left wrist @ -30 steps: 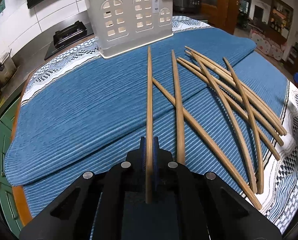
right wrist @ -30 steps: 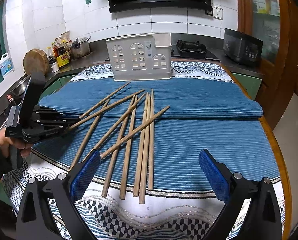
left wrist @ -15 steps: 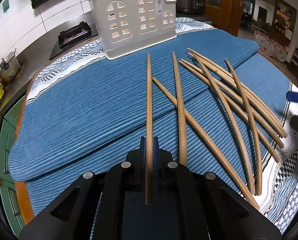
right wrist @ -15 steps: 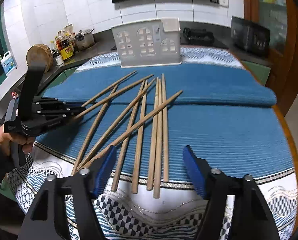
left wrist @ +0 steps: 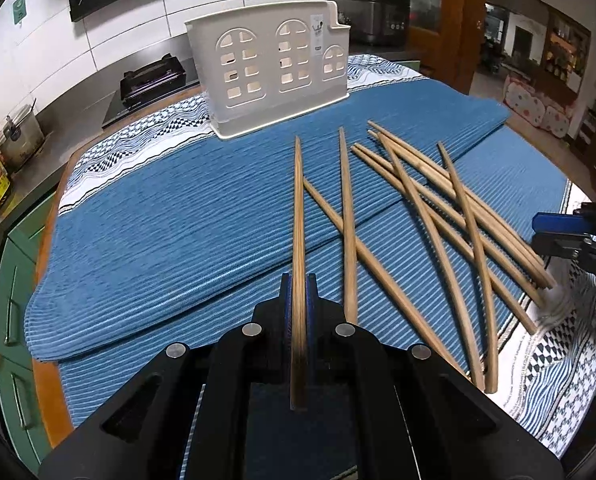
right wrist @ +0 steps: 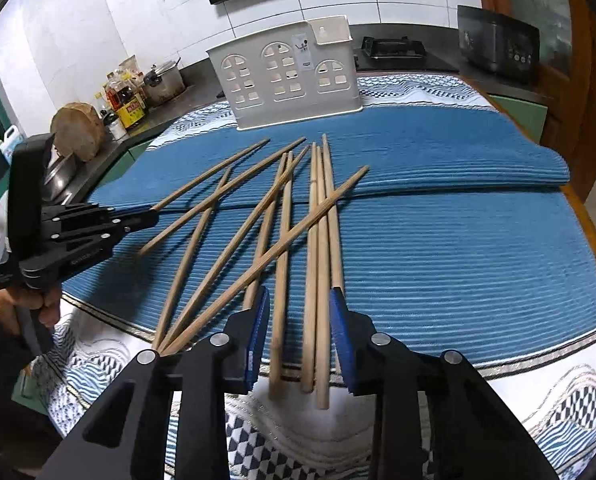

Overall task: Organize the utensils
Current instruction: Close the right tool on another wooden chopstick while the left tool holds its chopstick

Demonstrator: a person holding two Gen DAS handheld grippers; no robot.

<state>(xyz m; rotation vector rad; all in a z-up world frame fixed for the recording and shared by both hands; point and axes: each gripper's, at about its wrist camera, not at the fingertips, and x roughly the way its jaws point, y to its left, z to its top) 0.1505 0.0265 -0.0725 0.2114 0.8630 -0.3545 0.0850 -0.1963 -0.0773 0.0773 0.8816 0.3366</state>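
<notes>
My left gripper [left wrist: 298, 284] is shut on one wooden chopstick [left wrist: 298, 208], held low over the blue mat and pointing toward the white utensil holder [left wrist: 274, 68]. From the right wrist view the left gripper [right wrist: 146, 218] holds that chopstick [right wrist: 214, 174] at the left. Several loose chopsticks [right wrist: 282, 220] lie fanned on the mat. My right gripper [right wrist: 298, 312] is partly open, its blue pads astride the near ends of three chopsticks [right wrist: 317, 280], not clamped. The white holder [right wrist: 290, 76] stands at the mat's far edge.
A folded blue mat [right wrist: 457, 240] covers a patterned cloth [right wrist: 497, 400] on the table. Bottles, a pot and a wooden block [right wrist: 78, 128] stand on the counter at left. A stove [right wrist: 391, 48] and an appliance [right wrist: 497, 48] sit behind.
My right gripper has moved forward and down over the near chopstick ends, and its jaws have narrowed a lot. The left gripper has lifted slightly with its chopstick.
</notes>
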